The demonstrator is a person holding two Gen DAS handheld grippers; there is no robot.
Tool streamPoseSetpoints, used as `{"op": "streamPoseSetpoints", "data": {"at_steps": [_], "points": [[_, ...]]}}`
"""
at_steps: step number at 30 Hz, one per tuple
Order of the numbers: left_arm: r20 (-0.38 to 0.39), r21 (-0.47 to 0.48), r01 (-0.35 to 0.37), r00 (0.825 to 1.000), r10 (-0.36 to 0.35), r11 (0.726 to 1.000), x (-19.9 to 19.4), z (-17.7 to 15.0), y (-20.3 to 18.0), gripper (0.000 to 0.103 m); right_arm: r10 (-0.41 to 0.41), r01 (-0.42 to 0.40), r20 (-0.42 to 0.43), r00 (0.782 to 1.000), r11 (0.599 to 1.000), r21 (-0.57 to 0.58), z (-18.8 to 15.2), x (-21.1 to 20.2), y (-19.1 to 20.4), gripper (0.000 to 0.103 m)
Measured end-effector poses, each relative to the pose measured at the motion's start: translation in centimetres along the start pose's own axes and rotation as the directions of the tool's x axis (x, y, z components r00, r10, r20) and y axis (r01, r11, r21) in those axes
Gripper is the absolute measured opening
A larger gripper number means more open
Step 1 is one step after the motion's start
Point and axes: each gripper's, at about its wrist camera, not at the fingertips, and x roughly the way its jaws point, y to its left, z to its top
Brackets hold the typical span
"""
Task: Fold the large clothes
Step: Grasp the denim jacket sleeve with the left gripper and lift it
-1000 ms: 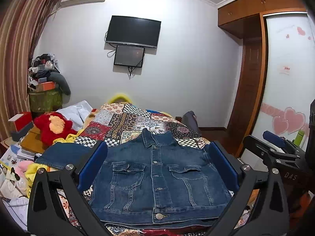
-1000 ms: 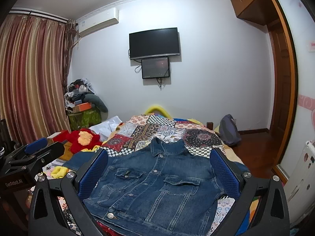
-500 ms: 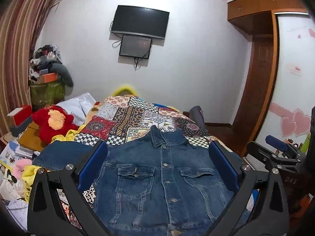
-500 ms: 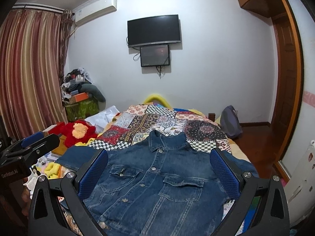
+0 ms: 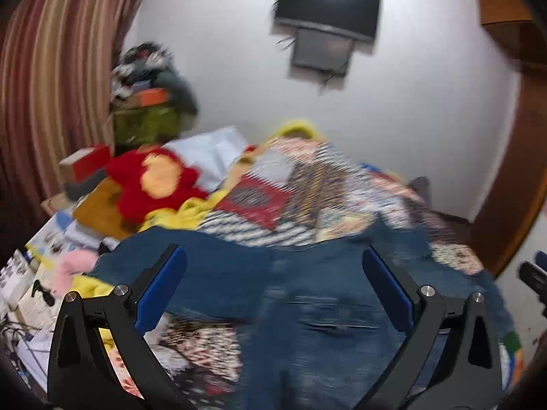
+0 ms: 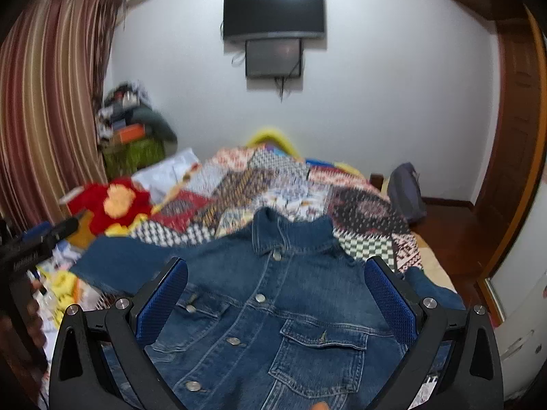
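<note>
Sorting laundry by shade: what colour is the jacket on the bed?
Mid-blue denim jacket with silver buttons, clearest in the right wrist view.

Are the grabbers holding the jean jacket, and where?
No, nothing is held. The left gripper and right gripper are both open above the jacket lying on the bed.
</note>
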Motion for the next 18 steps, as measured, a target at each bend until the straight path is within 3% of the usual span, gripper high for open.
{"op": "streamPoseSetpoints", "data": {"at_steps": [5, 7, 10, 14, 16, 18], "points": [[-0.131, -0.076, -0.106, 0.987, 0.095, 0.992, 5.2, -0.9, 6.0, 0.103, -0.013, 0.013, -0.083, 0.996, 1.000, -0.005, -0.9, 5.0, 0.2, 0.103], [-0.176, -0.078, -0.191, 0.969, 0.175, 0.979, 7.0, -1.8, 8.3, 0.103, 0.008, -0.007, -0.123, 0.992, 1.000, 0.011, -1.5, 6.7, 0.0, 0.103], [-0.235, -0.092, -0.224, 0.952, 0.198, 0.970, 8.6, -3.5, 10.6, 0.103, 0.048, -0.033, -0.192, 0.980, 0.996, 0.081, -2.3, 9.4, -0.5, 0.103], [-0.370, -0.214, -0.168, 0.926, 0.080, 0.962, 11.0, -6.2, 14.0, 0.103, 0.082, -0.030, -0.277, 0.957, 0.982, 0.187, -3.6, 12.4, -1.4, 0.103], [-0.445, -0.301, -0.158, 0.895, 0.008, 0.940, 12.3, -7.5, 15.5, 0.103, 0.098, -0.021, -0.322, 0.942, 0.972, 0.235, -4.5, 14.0, -2.0, 0.103], [-0.465, -0.389, -0.152, 0.884, -0.051, 0.909, 13.0, -8.6, 16.8, 0.103, 0.094, -0.006, -0.358, 0.929, 0.971, 0.237, -5.0, 15.1, -2.1, 0.103]]}}
